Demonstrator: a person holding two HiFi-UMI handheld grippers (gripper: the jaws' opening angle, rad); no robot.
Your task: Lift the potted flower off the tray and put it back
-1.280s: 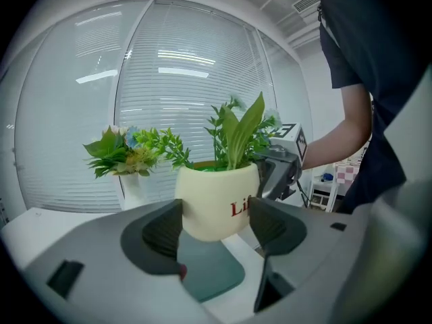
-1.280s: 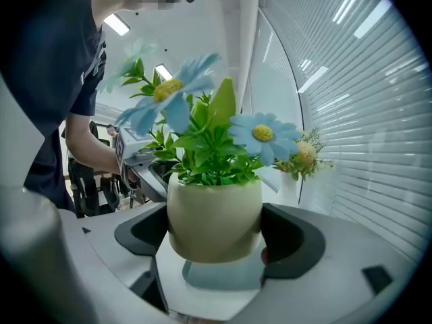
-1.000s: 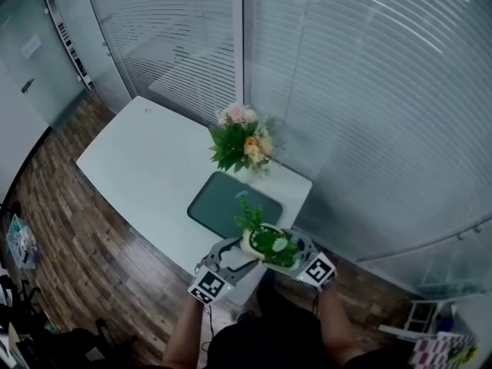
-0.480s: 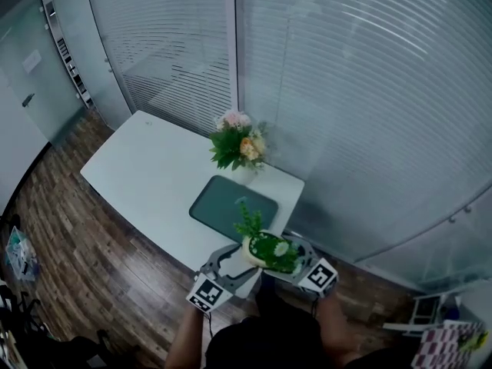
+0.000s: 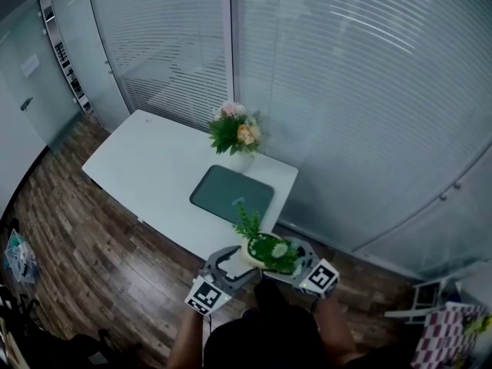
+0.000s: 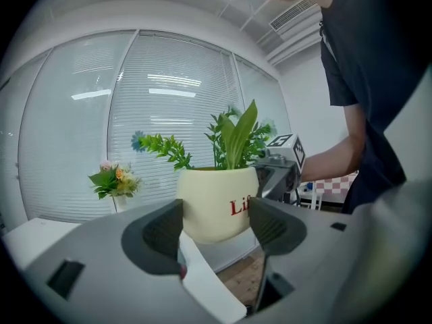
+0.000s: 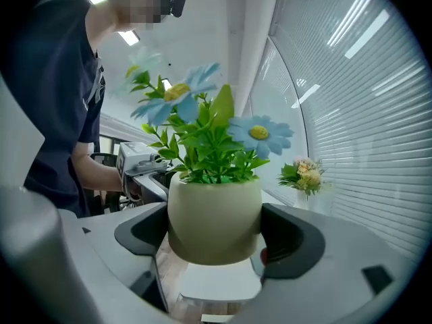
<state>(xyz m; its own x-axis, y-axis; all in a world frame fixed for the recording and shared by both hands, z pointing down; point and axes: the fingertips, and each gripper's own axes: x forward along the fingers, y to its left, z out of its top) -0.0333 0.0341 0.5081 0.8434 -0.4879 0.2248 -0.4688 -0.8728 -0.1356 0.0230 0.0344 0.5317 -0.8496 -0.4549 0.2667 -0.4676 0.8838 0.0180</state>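
You have the potted flower (image 5: 267, 250) up in the air close to your body. It is past the near edge of the desk (image 5: 154, 167), over the wooden floor (image 5: 92, 267), and well apart from the tray (image 5: 223, 191). The right hand-held gripper (image 7: 214, 238) is clenched on the pot, with both pads against its rounded cream wall. The left hand-held gripper (image 6: 217, 225) grips it from the opposite side, and looks to hold it only near the jaw tips. The main risk is a slip. The pot is smooth and curved and narrows toward its base, so it could slide down out of the pads, and with nothing under it but floor it would fall hard. Two grips on one pot carry a second risk: if your hands drift apart or turn at different rates, one hold could twist loose or tip the plant. On the way back, the bouquet (image 5: 234, 131) stands just beyond the tray's far edge, so overshooting could push leaves into it. A base set down on the tray's rim would leave the pot tilted. Counted: one potted flower with at least two blue blooms (image 7: 260, 133) showing, one tray, one bouquet, one desk, two hand-held grippers.
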